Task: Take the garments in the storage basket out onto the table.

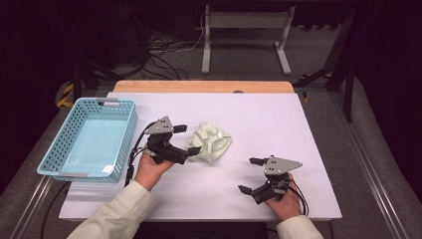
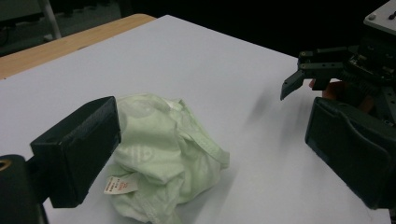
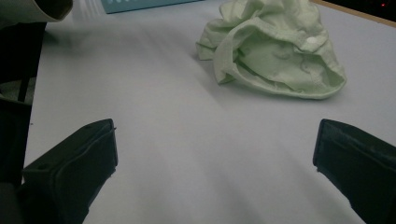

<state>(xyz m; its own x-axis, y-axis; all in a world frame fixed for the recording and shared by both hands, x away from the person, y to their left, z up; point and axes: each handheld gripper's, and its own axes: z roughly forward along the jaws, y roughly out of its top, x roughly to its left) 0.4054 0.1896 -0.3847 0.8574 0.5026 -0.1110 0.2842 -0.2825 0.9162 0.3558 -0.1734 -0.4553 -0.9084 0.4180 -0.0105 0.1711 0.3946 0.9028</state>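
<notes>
Crumpled green garment (image 1: 212, 142) on white table (image 1: 278, 119), left gripper (image 1: 186, 139) beside it — jaws spread, right gripper (image 1: 251, 175) apart — agape

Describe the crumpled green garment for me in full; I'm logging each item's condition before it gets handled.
The green garment is a pale mint, thin woven-looking fabric, bunched into a loose heap on the white table, right of the blue basket. Stitched hems, a white button and a small white label with red print show. The left hand-held gripper, open, sits at its left edge with one jaw on each side of it; actual contact can't be confirmed. The right hand-held gripper is apart from it.
</notes>
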